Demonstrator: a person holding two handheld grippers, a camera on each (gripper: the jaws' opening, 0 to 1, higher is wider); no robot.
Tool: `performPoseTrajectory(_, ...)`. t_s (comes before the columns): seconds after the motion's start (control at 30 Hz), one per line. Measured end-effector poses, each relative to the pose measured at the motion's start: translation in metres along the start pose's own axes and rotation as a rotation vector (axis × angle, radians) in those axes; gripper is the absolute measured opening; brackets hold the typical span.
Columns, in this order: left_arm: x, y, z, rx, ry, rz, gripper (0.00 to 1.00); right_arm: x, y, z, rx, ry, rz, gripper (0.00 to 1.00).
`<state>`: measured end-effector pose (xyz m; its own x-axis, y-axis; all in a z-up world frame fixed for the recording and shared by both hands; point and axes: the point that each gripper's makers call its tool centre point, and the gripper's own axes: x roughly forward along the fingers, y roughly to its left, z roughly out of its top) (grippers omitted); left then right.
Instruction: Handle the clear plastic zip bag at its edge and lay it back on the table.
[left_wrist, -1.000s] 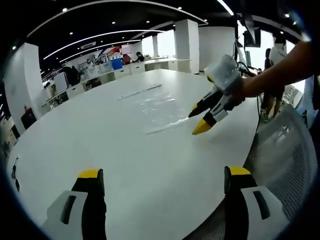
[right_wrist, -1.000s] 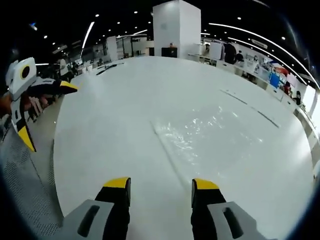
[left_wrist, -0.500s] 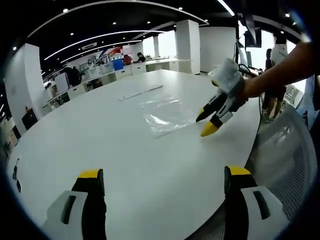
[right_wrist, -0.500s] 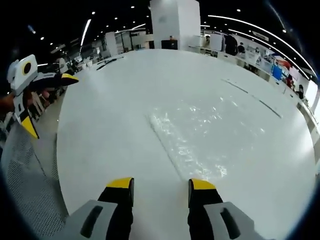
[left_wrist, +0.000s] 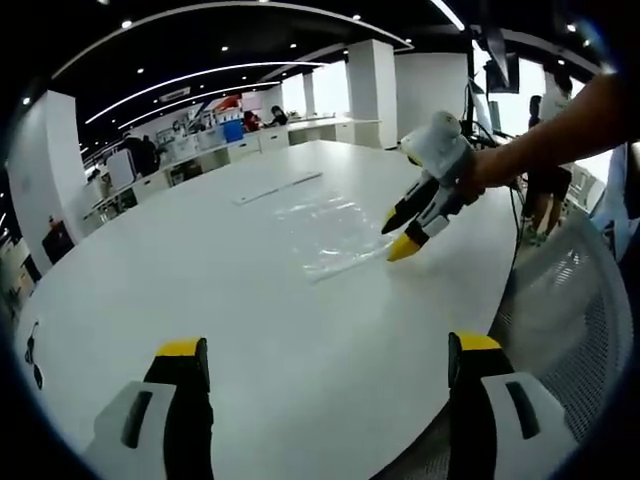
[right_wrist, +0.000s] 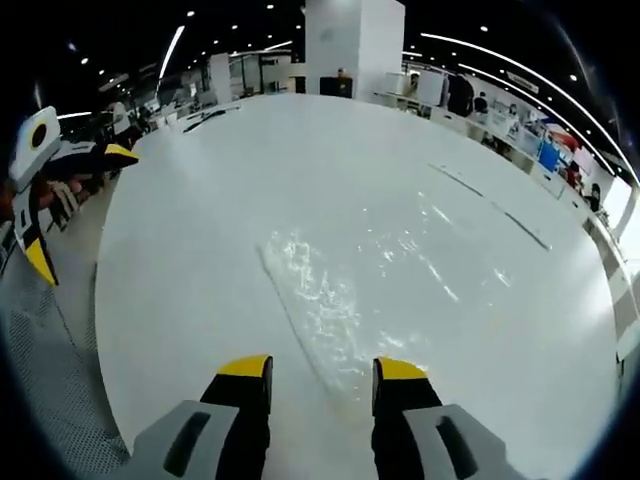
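Observation:
The clear plastic zip bag (left_wrist: 325, 225) lies flat on the white table (left_wrist: 200, 270), glinting under the lights. In the right gripper view the bag (right_wrist: 370, 285) spreads ahead, and its zip edge runs down between the yellow-tipped jaws of my right gripper (right_wrist: 322, 368), which stands open over that edge. From the left gripper view, the right gripper (left_wrist: 397, 236) tilts down at the bag's near right corner, held by a hand. My left gripper (left_wrist: 325, 348) is wide open above bare table, well short of the bag. It also appears at the far left as the left gripper (right_wrist: 75, 205).
Two thin long strips (right_wrist: 490, 205) lie on the table beyond the bag. A grey mesh chair (left_wrist: 575, 300) stands at the table's edge beside the person. A white pillar (left_wrist: 375, 80), desks and people fill the far office.
The right gripper has come closer to the bag, so its zip edge now reaches between the jaws, which stand slightly narrower. The left gripper has stayed put.

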<state>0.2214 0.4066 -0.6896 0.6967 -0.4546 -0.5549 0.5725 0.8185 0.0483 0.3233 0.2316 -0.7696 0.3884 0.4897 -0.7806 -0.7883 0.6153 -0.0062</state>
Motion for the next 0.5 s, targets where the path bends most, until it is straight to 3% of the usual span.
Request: performPoseTrajectory(0.5, 0.0, 0.002, -0.001, 0.003, 0.007, -0.001, 0.98, 0.006, -0.012, -0.011, -0.031, 0.056, 0.014, 0.35)
